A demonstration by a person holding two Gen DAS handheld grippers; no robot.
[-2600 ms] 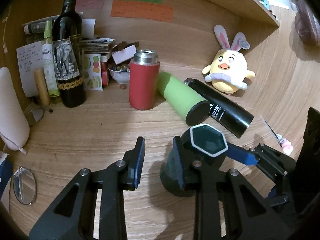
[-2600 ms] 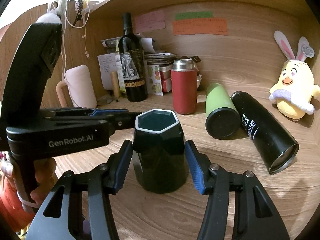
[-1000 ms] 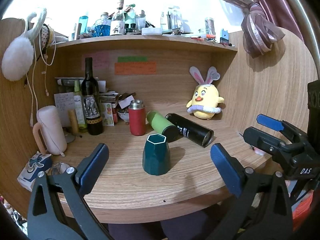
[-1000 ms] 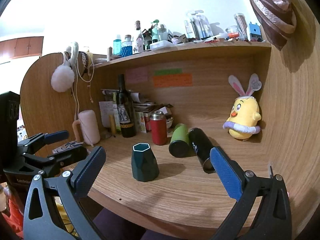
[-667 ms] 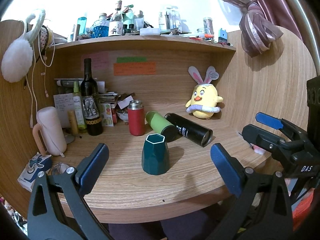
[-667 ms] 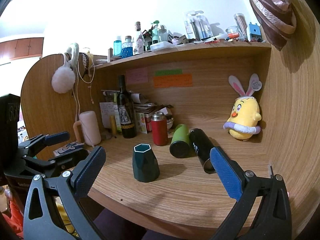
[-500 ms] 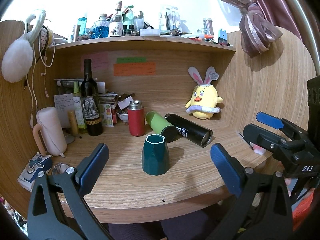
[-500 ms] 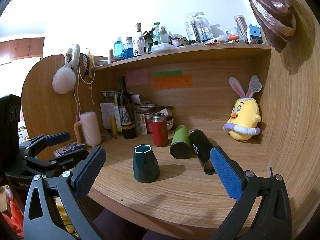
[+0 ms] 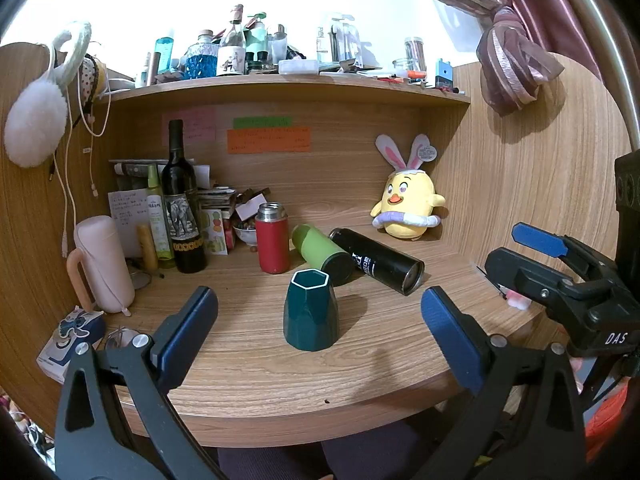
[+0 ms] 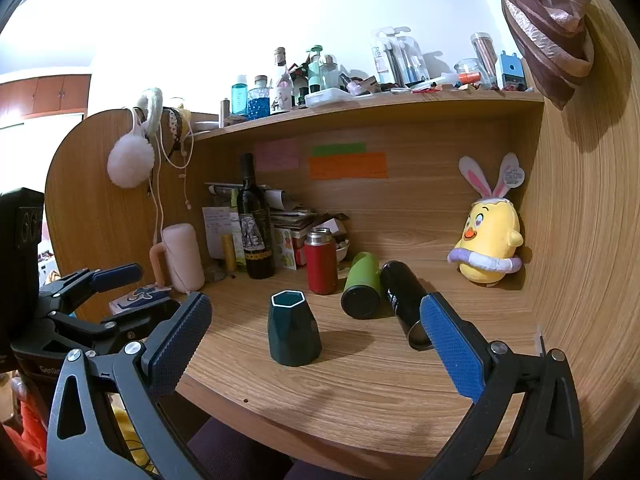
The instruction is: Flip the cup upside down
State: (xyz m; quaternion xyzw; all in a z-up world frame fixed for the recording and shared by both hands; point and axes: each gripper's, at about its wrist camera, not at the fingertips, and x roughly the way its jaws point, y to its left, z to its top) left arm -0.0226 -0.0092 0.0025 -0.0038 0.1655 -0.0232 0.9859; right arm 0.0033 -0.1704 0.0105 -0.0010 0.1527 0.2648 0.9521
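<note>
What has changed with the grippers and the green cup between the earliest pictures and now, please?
Both grippers backed away from the desk: the right gripper, earlier closed around the green cup, let it go, and the left gripper opened wide too. The cup stays standing, hexagonal opening up; the flasks behind are unmoved.

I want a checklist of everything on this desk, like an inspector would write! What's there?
Surface: wooden desk, wood-grain top.
Job's things: dark green cup standing free, hexagonal white-rimmed end facing up.
Clutter: red flask upright; green bottle and black bottle lying down; wine bottle; chick plush.
Grippers: left gripper and right gripper both open, away from the cup, holding nothing.
Cables: white cords hanging on the left wall.
Surroundings: crowded top shelf; curtain.
</note>
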